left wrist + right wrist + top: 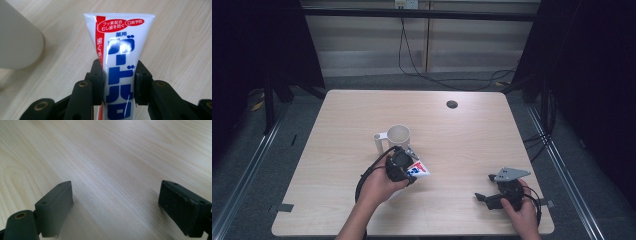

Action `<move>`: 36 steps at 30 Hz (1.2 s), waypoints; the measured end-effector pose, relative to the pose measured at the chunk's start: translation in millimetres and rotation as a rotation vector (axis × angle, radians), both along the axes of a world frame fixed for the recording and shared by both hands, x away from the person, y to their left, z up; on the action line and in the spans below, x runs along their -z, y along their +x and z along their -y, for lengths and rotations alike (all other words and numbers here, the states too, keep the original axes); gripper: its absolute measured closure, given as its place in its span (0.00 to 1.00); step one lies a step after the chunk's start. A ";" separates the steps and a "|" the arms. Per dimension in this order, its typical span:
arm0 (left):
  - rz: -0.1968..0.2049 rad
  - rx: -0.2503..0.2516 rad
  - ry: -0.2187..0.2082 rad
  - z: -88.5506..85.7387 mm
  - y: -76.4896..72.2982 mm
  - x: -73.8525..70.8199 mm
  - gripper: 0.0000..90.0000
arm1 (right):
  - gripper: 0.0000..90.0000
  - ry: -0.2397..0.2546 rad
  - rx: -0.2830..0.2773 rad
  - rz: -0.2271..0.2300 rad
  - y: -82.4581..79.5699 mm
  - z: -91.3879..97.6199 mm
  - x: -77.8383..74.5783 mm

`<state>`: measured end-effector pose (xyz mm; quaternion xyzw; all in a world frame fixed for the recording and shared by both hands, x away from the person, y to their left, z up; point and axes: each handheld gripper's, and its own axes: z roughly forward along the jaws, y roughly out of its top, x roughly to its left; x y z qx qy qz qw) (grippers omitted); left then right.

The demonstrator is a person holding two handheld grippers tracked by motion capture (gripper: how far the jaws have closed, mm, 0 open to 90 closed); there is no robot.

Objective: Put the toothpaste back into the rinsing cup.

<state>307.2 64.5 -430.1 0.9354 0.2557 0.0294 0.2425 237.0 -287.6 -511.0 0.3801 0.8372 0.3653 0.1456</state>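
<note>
- Left tongs (118, 82) at centre of the high view – clamped on a white toothpaste tube (120, 57), blue Japanese lettering, "薬用" legible, red stripe.
- Cream mug (397, 137) just above them.
- Right tongs (115, 207), lower right – jaws wide apart over the pale wood surface (472, 130).
- Grey floor, cables behind.

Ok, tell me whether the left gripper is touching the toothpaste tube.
Touching. In the left gripper view, the left gripper has both jaws pressed against the sides of the toothpaste tube.

white toothpaste tube (120, 67), clamped, beside mug (397, 136)
</note>
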 end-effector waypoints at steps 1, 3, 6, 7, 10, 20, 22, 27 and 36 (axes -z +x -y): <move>0.013 -0.007 -0.032 -2.7 0.5 -3.0 0.75 | 0.13 0.000 0.000 0.000 0.0 0.0 0.0; 0.021 -0.026 -0.055 -4.5 0.2 -5.7 0.75 | 0.13 0.000 0.000 0.000 0.0 0.0 0.0; 0.031 -0.044 -0.073 -7.3 1.4 -8.4 0.75 | 0.13 0.000 0.000 0.000 0.0 0.0 0.0; 0.031 -0.049 -0.078 -8.1 1.8 -9.2 0.75 | 0.13 0.000 0.000 0.000 0.0 0.0 0.0; 0.041 -0.058 -0.081 -9.7 2.2 -11.8 0.75 | 0.13 0.000 0.000 0.000 0.0 0.0 0.0; 0.073 -0.091 -0.129 -15.6 6.2 -27.5 0.74 | 0.13 0.000 0.000 0.000 0.0 0.0 0.0; 0.087 -0.101 -0.140 -17.0 8.1 -33.0 0.74 | 0.13 0.000 0.000 0.000 0.0 0.0 0.0; 0.091 -0.119 -0.160 -18.0 11.4 -40.5 0.74 | 0.13 0.000 0.000 -0.001 0.0 0.0 0.0; 0.097 -0.142 -0.179 -21.4 18.1 -50.7 0.74 | 0.13 0.000 0.000 -0.001 0.1 0.0 0.0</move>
